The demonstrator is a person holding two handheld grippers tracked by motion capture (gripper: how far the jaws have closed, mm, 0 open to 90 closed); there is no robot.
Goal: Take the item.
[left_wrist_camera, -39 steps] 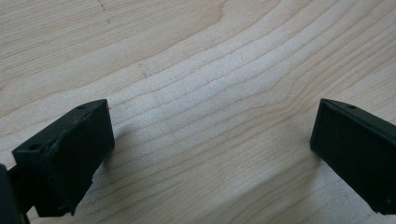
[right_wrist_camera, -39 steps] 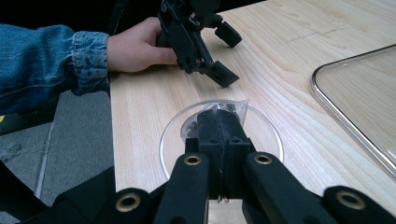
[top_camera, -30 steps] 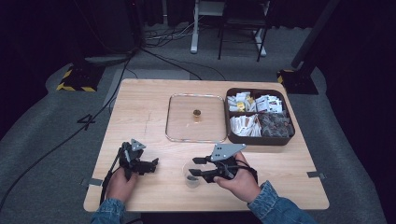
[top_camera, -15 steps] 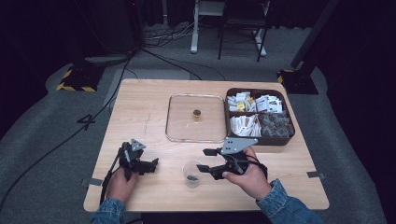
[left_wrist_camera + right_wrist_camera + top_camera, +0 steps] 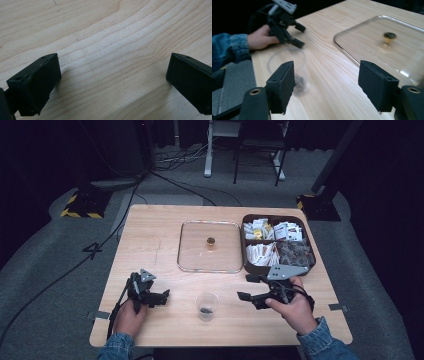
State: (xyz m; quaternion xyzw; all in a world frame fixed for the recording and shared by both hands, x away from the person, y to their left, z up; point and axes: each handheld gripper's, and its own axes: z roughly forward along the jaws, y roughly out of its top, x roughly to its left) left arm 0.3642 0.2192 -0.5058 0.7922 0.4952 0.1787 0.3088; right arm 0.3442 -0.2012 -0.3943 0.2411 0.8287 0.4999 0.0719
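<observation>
Tongs both gaped wide, nothing between the jaws. Left tongs (image 5: 161,296) sat low on the wooden counter (image 5: 150,240) near its front left corner, held by the left hand (image 5: 129,316), jaws pointing right toward a clear plastic cup (image 5: 207,306). Left gripper view had bare wood grain between the two black jaws. Right tongs (image 5: 248,287) were held by the right hand (image 5: 296,309) at the front right, jaws pointing left at the cup, apart from it. Cup stood upright between the two tongs near the front edge, touched by neither, with a small dark bit at its bottom. In the right gripper view the cup (image 5: 287,65) was blurred, just beyond the left jaw, with the left tongs (image 5: 298,35) and a denim sleeve (image 5: 227,50) farther off.

Glass lid (image 5: 210,246) with a small brass knob (image 5: 211,241) lay flat mid-counter. Just beside it on the right sat a dark compartment tray (image 5: 249,268) filled with packets; contents too small to tell apart. Right tongs were just in front of that tray.
</observation>
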